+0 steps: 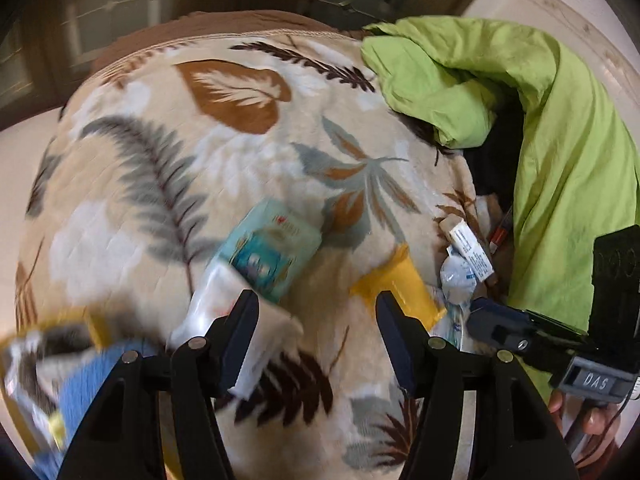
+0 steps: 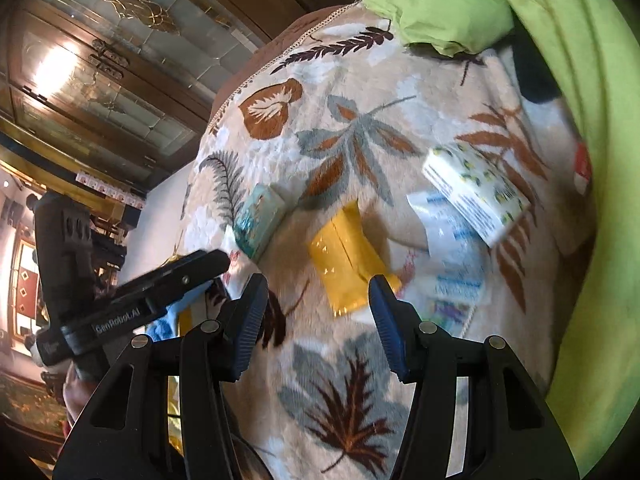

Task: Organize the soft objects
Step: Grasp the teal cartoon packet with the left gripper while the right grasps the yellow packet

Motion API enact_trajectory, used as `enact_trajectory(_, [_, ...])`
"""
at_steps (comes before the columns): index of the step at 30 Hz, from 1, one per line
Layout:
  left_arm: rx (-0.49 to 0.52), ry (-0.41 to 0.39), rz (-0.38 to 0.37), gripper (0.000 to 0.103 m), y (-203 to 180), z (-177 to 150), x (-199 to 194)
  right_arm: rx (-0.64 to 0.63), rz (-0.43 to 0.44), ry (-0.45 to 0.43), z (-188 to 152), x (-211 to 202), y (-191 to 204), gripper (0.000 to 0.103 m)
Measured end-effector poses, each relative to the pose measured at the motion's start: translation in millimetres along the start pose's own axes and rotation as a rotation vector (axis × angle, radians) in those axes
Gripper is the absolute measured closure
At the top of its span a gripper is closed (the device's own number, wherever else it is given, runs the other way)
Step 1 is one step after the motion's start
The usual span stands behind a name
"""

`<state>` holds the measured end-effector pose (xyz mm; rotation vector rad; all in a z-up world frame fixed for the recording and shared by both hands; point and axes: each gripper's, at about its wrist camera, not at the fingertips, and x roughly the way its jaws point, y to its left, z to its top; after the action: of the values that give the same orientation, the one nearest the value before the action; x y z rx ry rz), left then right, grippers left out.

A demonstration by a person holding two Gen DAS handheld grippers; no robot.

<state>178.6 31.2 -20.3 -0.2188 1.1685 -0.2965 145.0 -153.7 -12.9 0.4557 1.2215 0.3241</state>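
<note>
Leaf-print blanket (image 2: 360, 128) on bed carries green quilt (image 2: 568, 120) at right, then small soft packs: teal tissue pack (image 1: 272, 252), yellow packet (image 2: 346, 258), lemon-print white pack (image 2: 478, 190); left hand-held gripper (image 1: 316, 340) and right hand-held gripper (image 2: 316, 320) both gape wide, holding nothing; "DAS", "GenRobot.AI" readable.

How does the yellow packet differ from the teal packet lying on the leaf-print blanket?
Colour: the yellow packet is plain and glossy, while the teal packet carries a printed picture.
Position: in the right wrist view, the yellow packet lies just ahead of the right gripper, and the teal packet sits further left.
Contact: the teal packet overlaps a white packet; the yellow packet's left side lies clear.
Both lie flat on the blanket, ungripped.
</note>
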Motion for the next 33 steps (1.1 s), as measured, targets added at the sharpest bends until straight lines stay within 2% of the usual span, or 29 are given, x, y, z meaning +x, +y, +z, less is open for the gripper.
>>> enact_trajectory(5, [0.100,0.001,0.008,0.042,-3.9,23.9,9.7,-0.039,-0.036,0.034,14.5,20.9,5.3,0.050])
enact_trajectory(9, [0.162,0.031,0.007,0.042,-3.3,35.8,21.6,-0.122,-0.077,0.048,20.3,30.9,12.5,0.050])
enact_trajectory(16, [0.317,0.128,-0.019,0.042,-1.1,29.8,45.8,-0.317,-0.206,0.104,20.2,53.0,27.5,0.050])
enact_trajectory(19, [0.378,0.147,0.009,0.041,-4.9,25.1,53.5,-0.373,-0.265,0.134,17.7,67.4,32.2,0.050])
enact_trajectory(20, [0.394,0.148,0.015,0.038,-6.8,24.7,55.0,-0.384,-0.285,0.151,16.7,74.4,33.0,0.050])
enact_trajectory(22, [0.398,0.146,0.027,0.036,-7.9,25.1,57.0,-0.396,-0.323,0.174,15.2,84.8,33.9,0.050])
enact_trajectory(24, [0.412,0.134,0.079,0.036,-9.9,25.1,58.2,-0.418,-0.371,0.198,12.2,97.7,35.1,0.050])
enact_trajectory(27, [0.411,0.114,0.106,0.036,-6.0,25.0,52.6,-0.466,-0.405,0.187,8.8,105.4,38.1,0.050])
enact_trajectory(29, [0.402,0.116,0.102,0.036,-1.6,26.7,52.4,-0.459,-0.401,0.175,10.4,105.3,35.5,0.050])
enact_trajectory(33, [0.404,0.173,0.158,0.035,4.3,26.0,73.3,-0.430,-0.385,0.171,16.3,105.5,29.8,0.050])
